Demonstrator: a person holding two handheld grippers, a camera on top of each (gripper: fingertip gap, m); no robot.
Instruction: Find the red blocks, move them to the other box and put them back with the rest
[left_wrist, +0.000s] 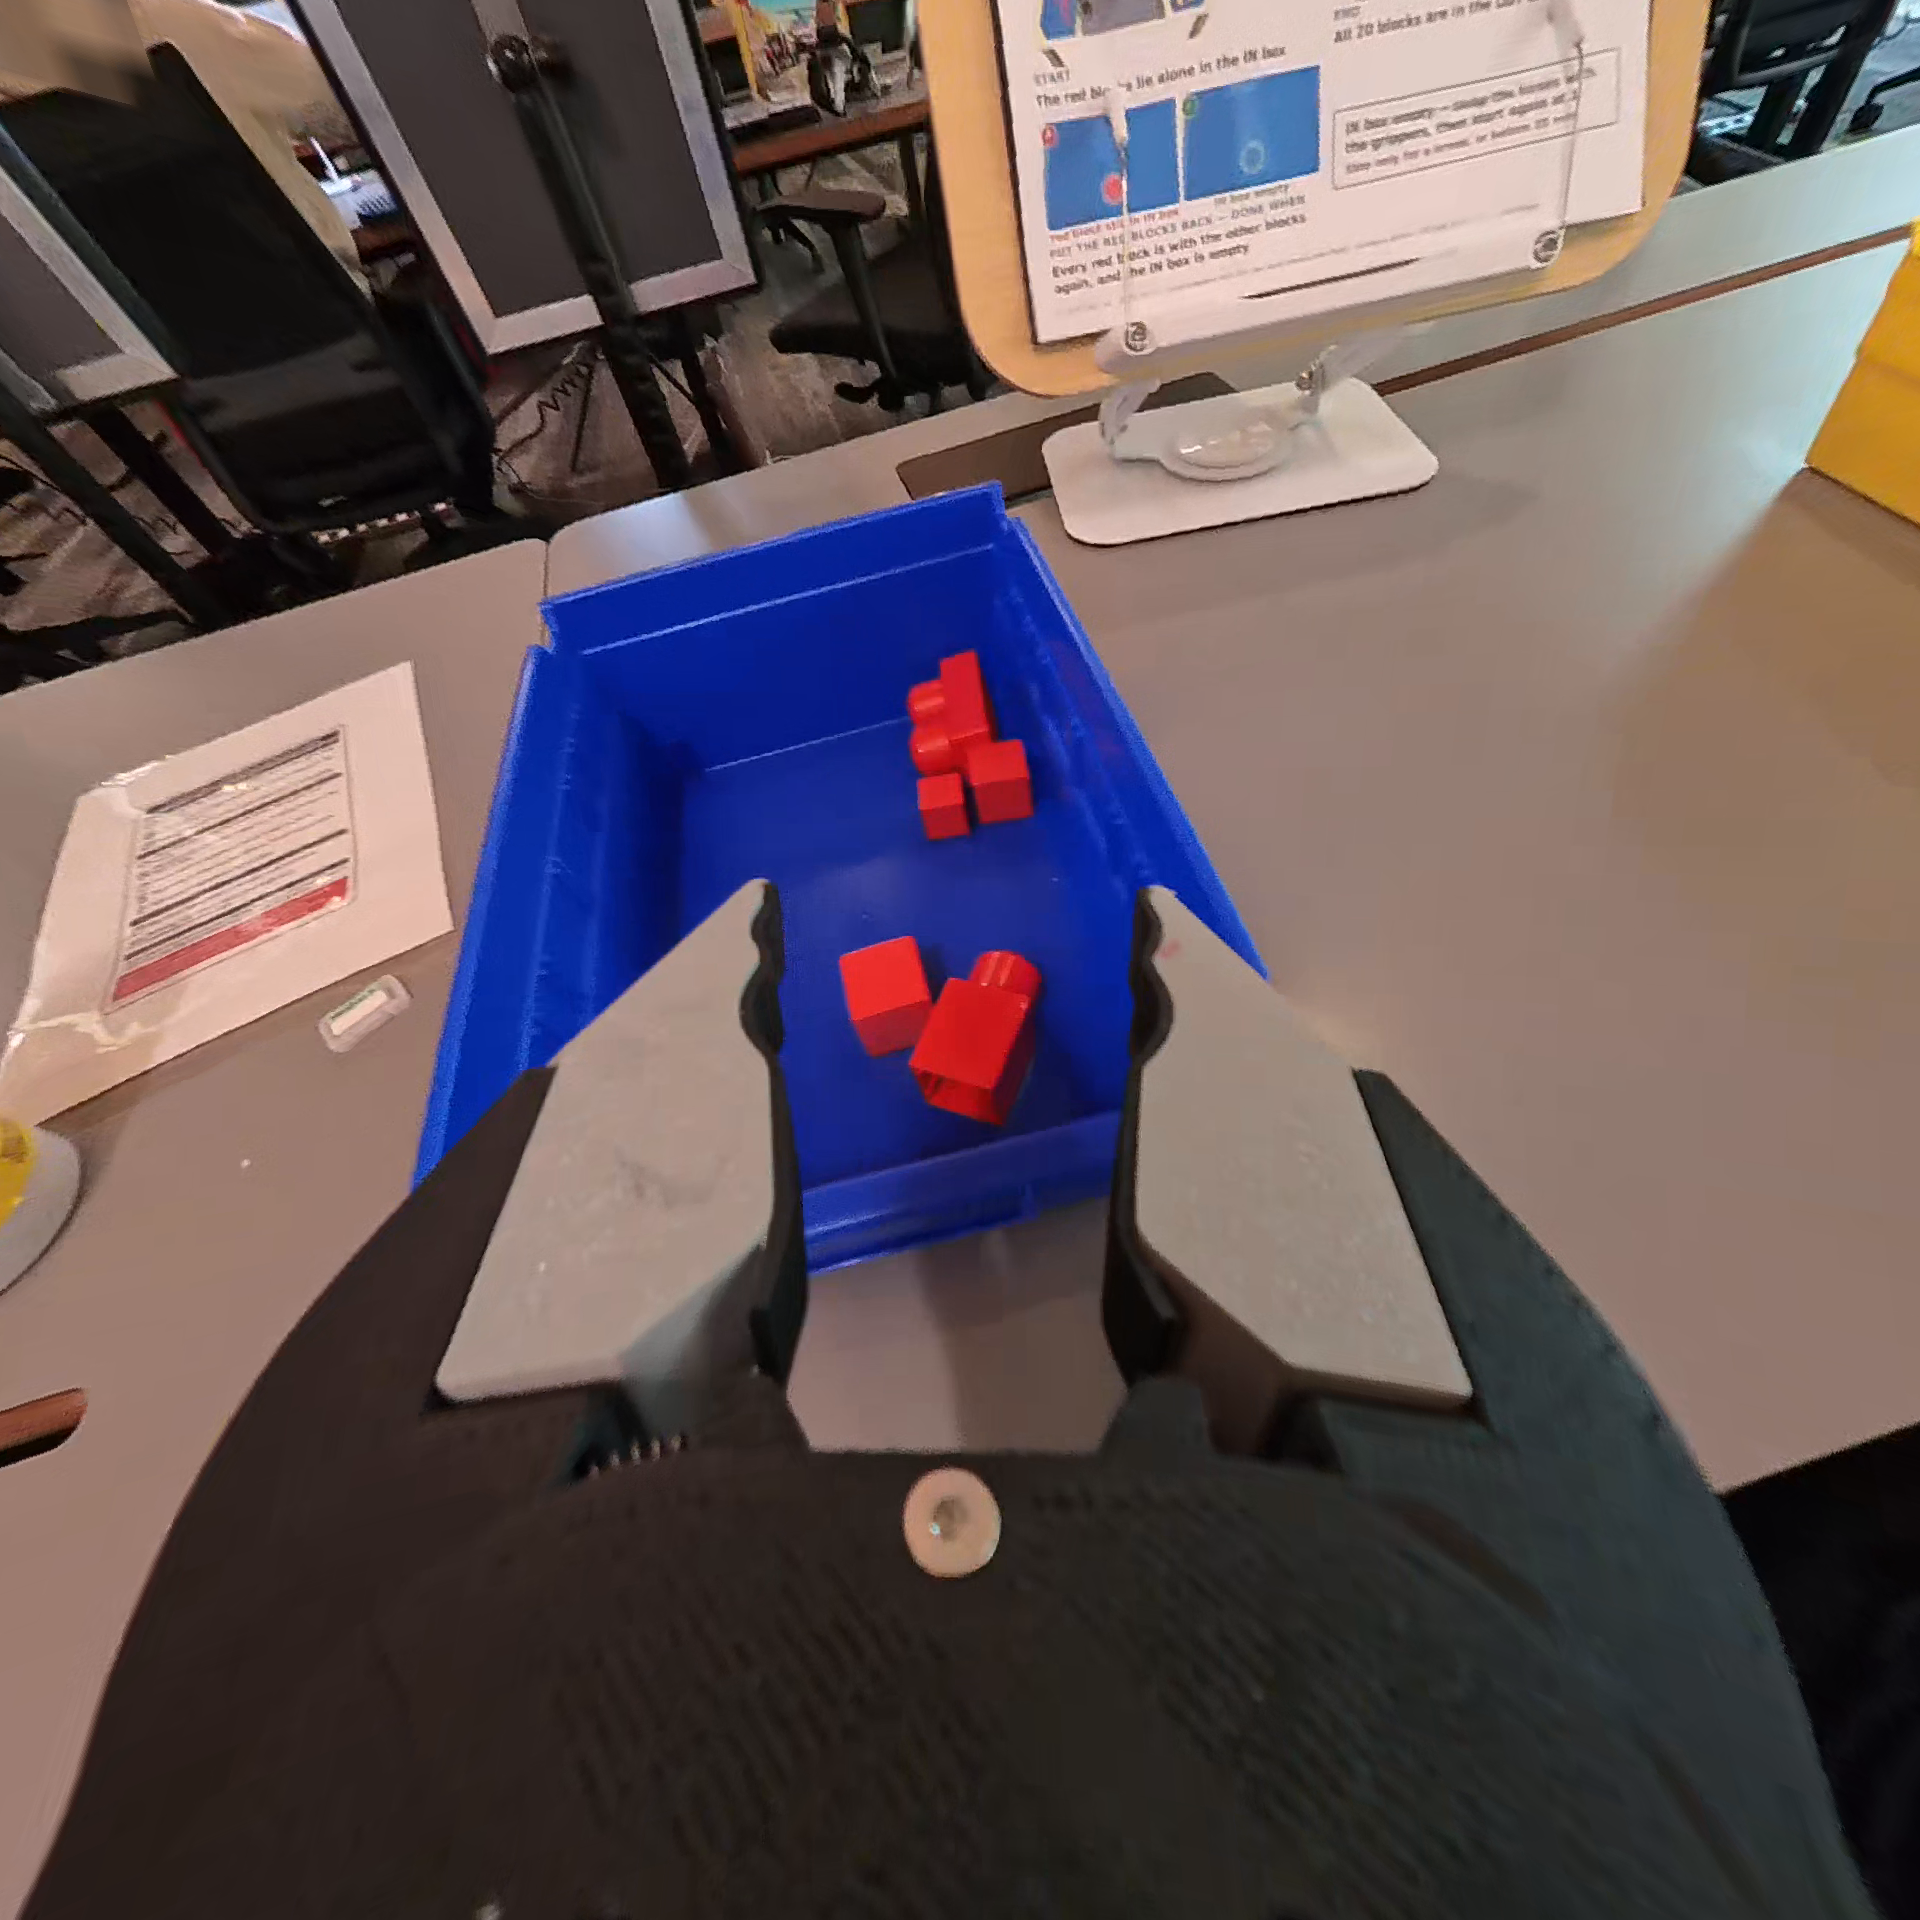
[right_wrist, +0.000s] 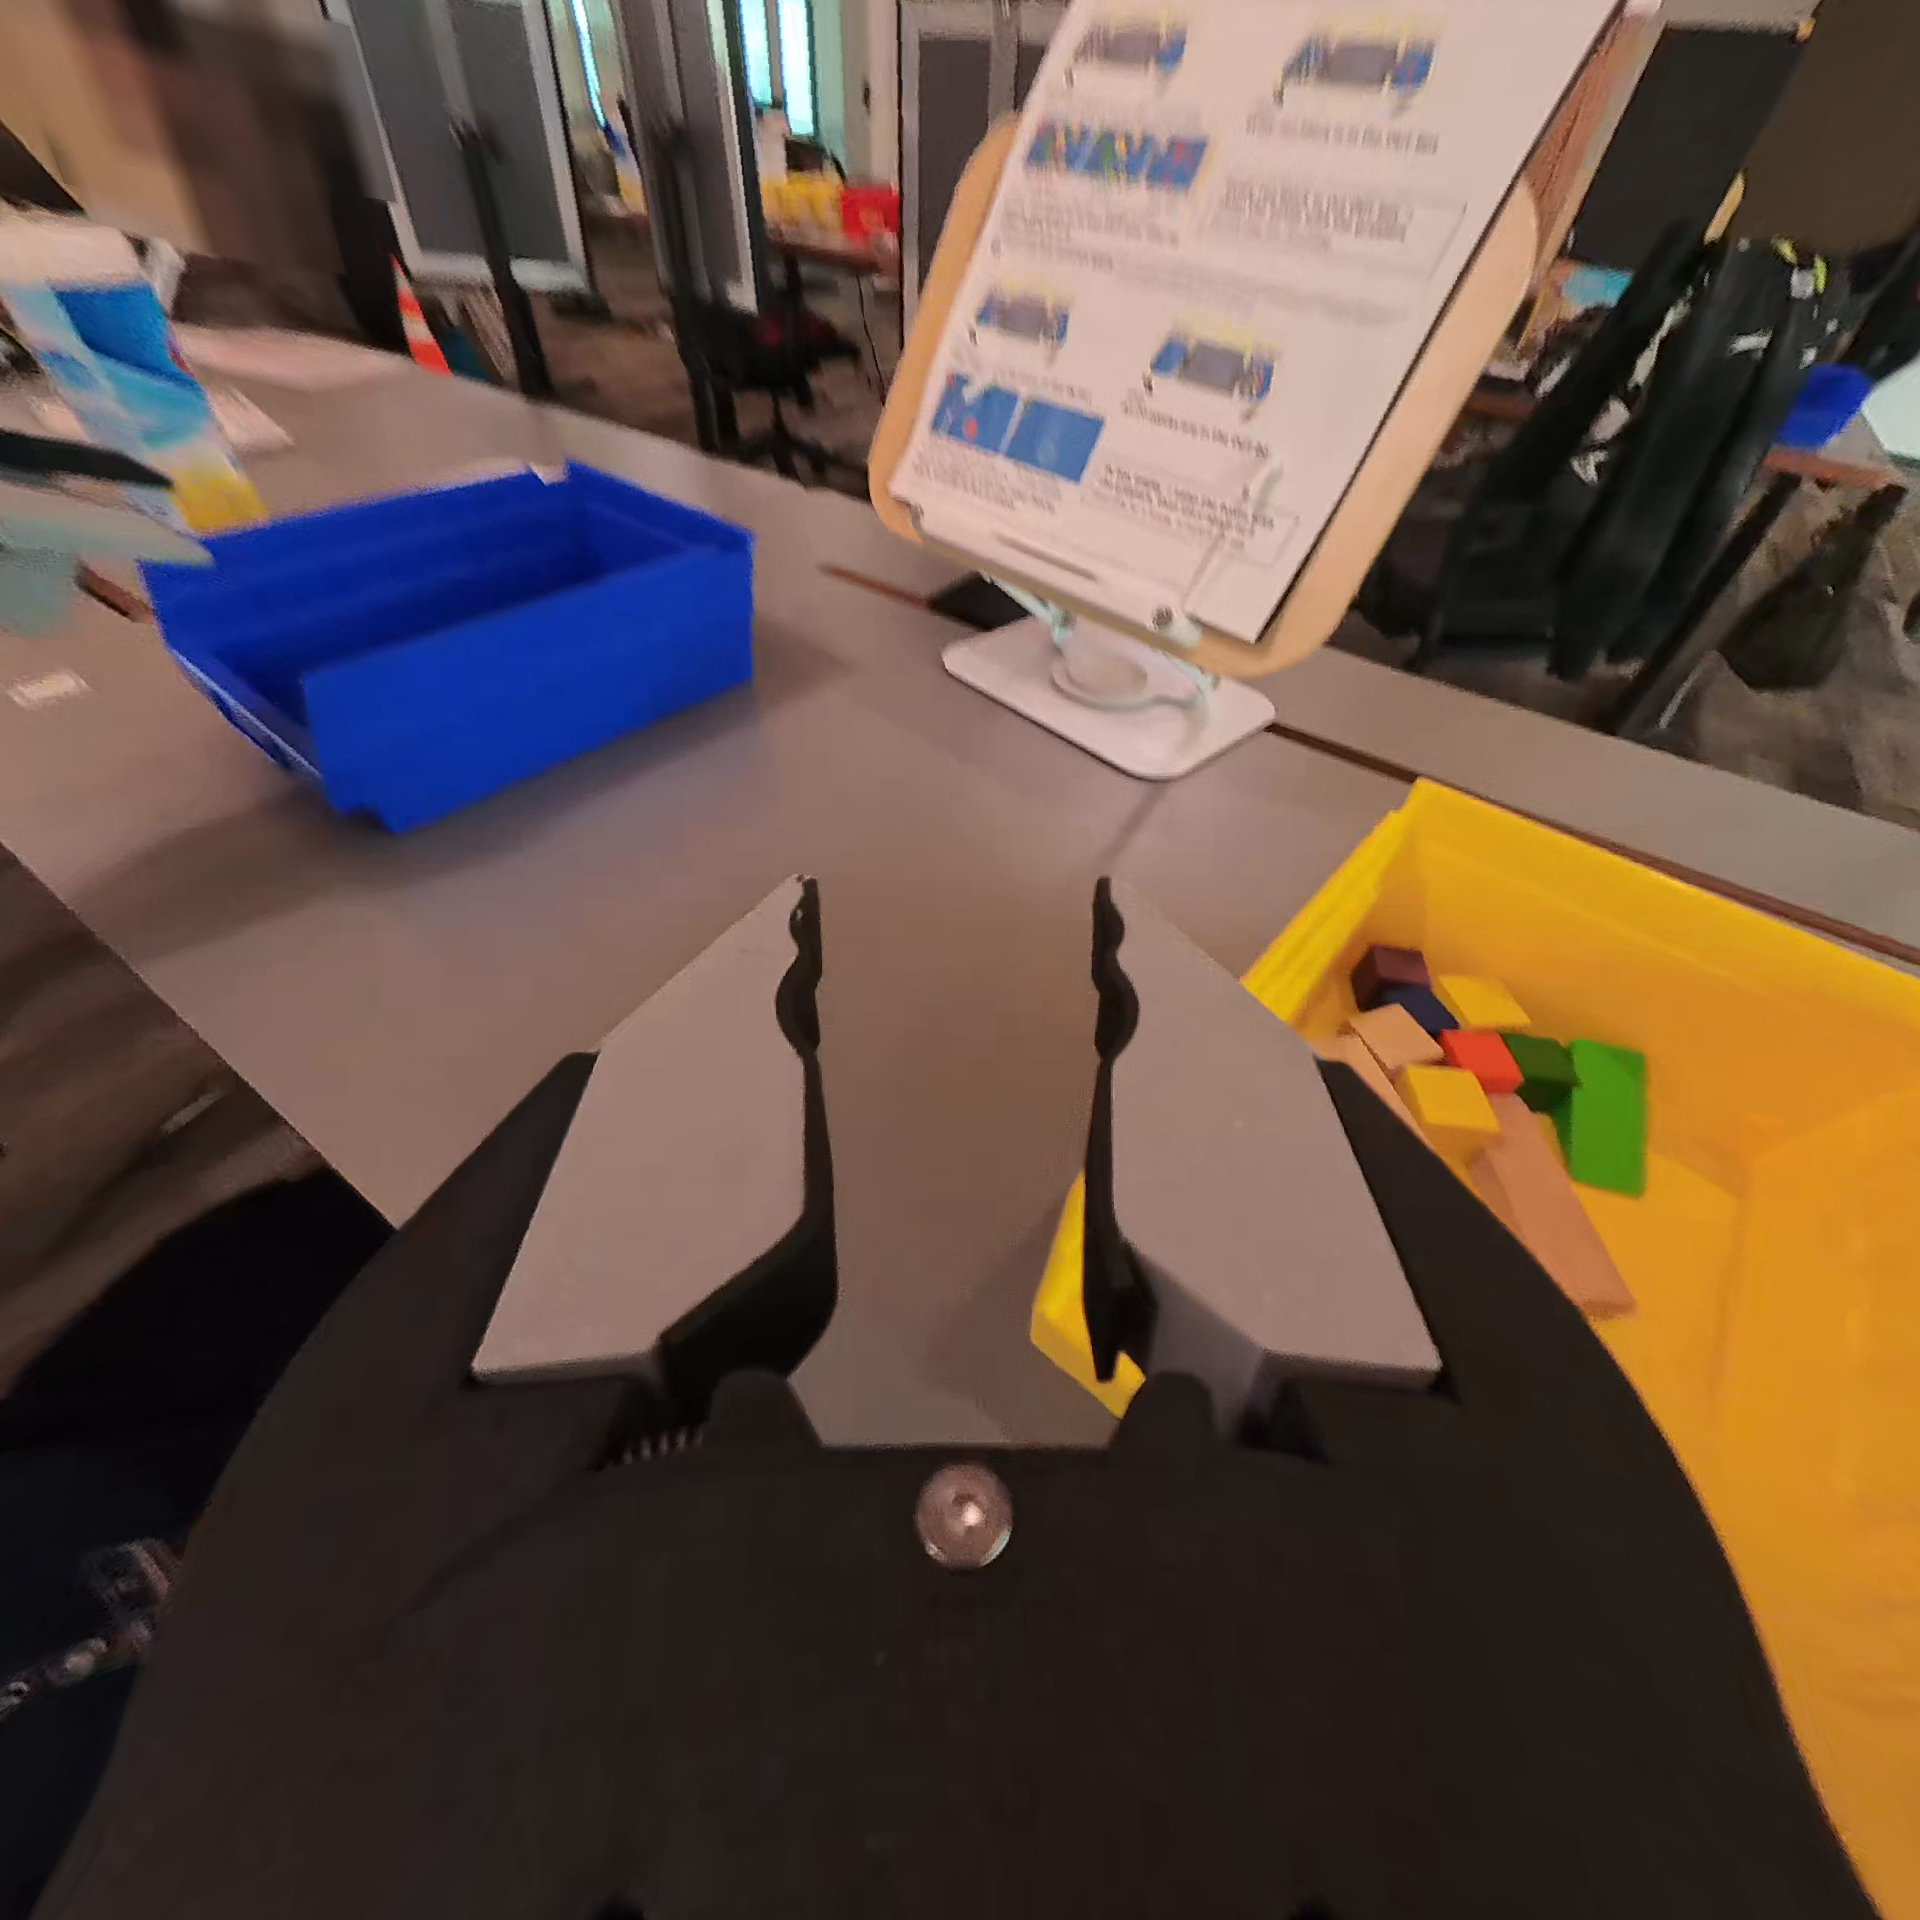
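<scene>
In the left wrist view my left gripper (left_wrist: 951, 914) is open and empty above the near end of the blue box (left_wrist: 499, 914). Below it on the box floor lie a red cube (left_wrist: 883, 992) and a red block with a round stud (left_wrist: 977, 1044); neither touches the pads. More red blocks (left_wrist: 966, 743) lie clustered at the far right of the box. In the right wrist view my right gripper (right_wrist: 956, 904) is open and empty over bare table, left of the yellow box (right_wrist: 1662, 935), which holds several mixed-colour blocks (right_wrist: 1496, 1070). The blue box (right_wrist: 468, 644) sits far left there.
A document stand with a printed sheet (left_wrist: 1299, 208) stands behind the boxes; it also shows in the right wrist view (right_wrist: 1195, 343). Papers (left_wrist: 239, 862) and a small clear case (left_wrist: 358, 1013) lie left of the blue box. The yellow box's corner (left_wrist: 1870, 416) shows at the right edge.
</scene>
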